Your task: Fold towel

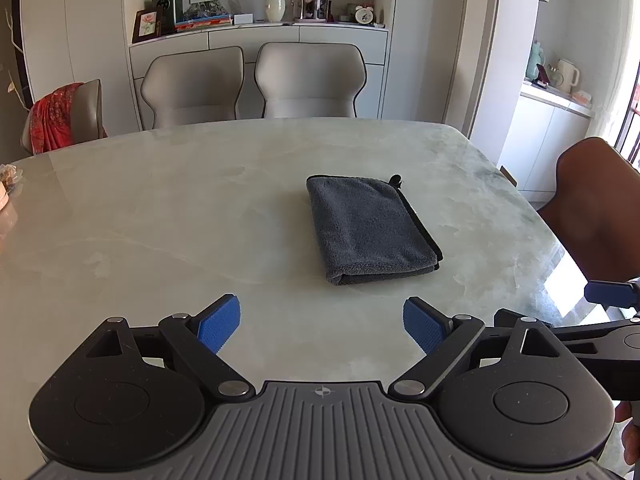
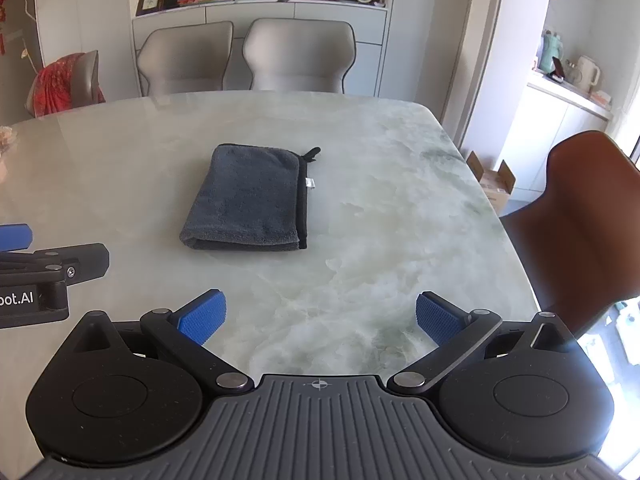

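Observation:
A dark grey towel (image 1: 370, 228) lies folded into a compact rectangle on the marble table (image 1: 160, 216), with a black hem and hanging loop along its right side. It also shows in the right wrist view (image 2: 250, 200). My left gripper (image 1: 320, 324) is open and empty, held above the table a little in front of the towel. My right gripper (image 2: 320, 318) is open and empty, in front of the towel and to its right. Neither gripper touches the towel. The right gripper's side shows at the left wrist view's right edge, and the left gripper's at the right wrist view's left edge.
Two grey chairs (image 1: 256, 80) stand at the table's far side, one with a red cloth (image 1: 56, 116) at far left. A brown chair (image 2: 592, 216) stands at the right edge. A cardboard box (image 2: 494, 184) sits on the floor beyond the table's right corner.

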